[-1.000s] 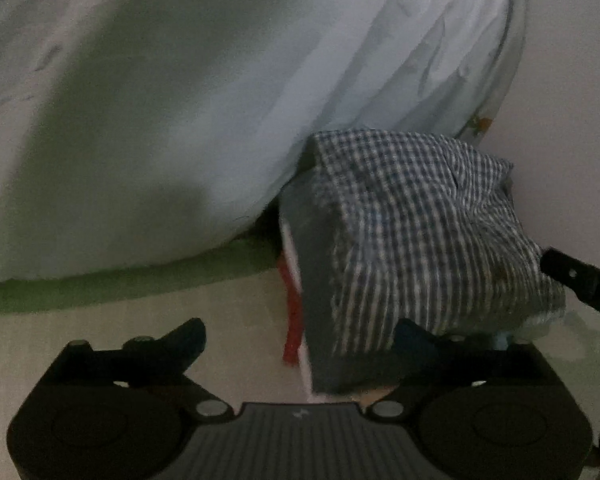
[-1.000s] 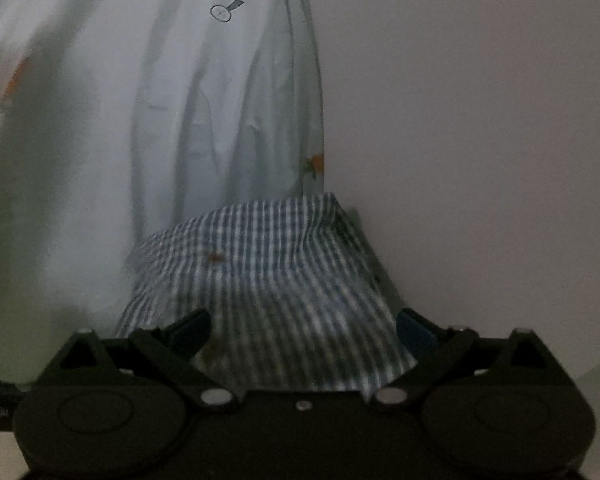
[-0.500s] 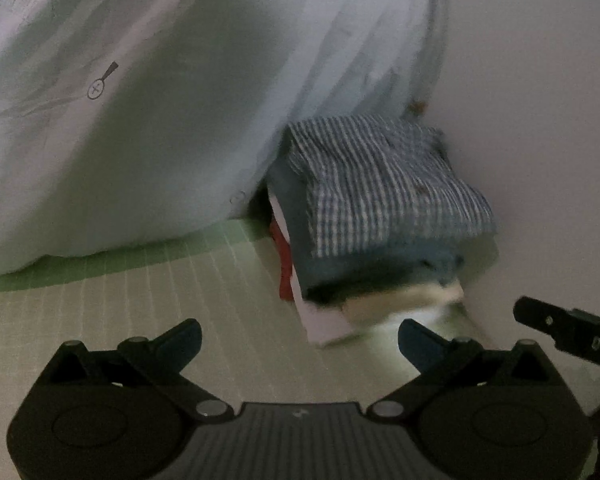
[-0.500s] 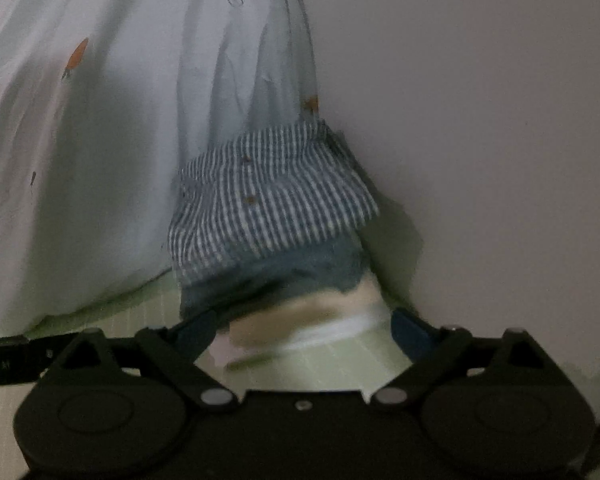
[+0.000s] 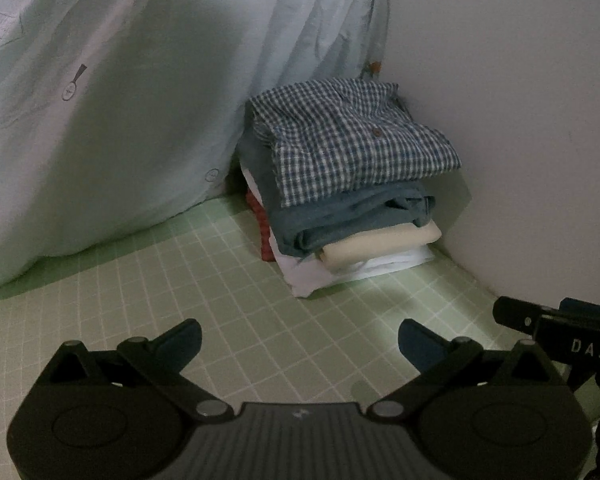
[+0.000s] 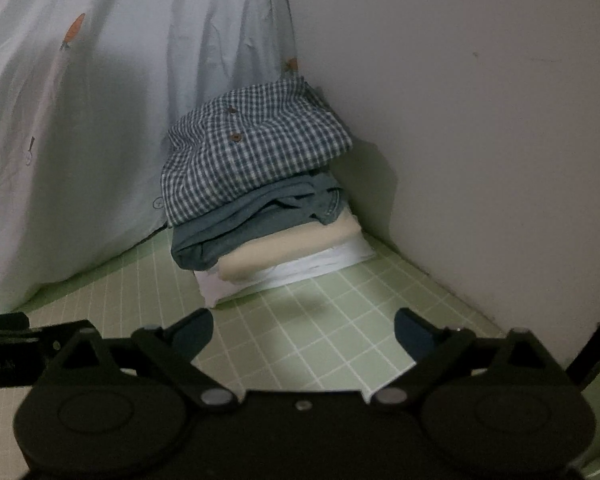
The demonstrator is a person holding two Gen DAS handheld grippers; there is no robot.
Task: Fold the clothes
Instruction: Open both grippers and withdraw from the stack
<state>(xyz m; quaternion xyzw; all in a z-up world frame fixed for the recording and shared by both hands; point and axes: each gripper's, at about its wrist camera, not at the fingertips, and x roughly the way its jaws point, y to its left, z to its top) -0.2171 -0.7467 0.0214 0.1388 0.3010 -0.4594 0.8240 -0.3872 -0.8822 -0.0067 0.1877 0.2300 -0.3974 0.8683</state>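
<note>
Left gripper [image 5: 300, 340]: fingers spread wide, nothing between them; it points level and forward over the green checked mat [image 5: 228, 312], aimed toward the corner, well short of the clothes
Right gripper [image 6: 302, 330]: jaws likewise wide apart and empty, low over the mat, facing the same corner from slightly further right; its black body also shows at the right edge of the left wrist view
Relation of the two: side by side, close together, both clear of the fabric
Pile of folded clothes [image 5: 352, 208]: stacked on the mat in the corner, against the pale wall [image 5: 520, 100] on its right and touching the hanging bedsheet [image 5: 140, 100] on its left
Checked shirt [image 6: 252, 152]: blue and white, folded, lying on top of the pile with two brown buttons showing
Under it: a folded blue denim garment [image 6: 256, 220], then a cream piece [image 6: 292, 248], then white cloth [image 6: 284, 276] at the bottom; a red item [image 5: 262, 228] peeks out on the pile's left side
Bedsheet: pale blue with small carrot prints, draping down to the mat
</note>
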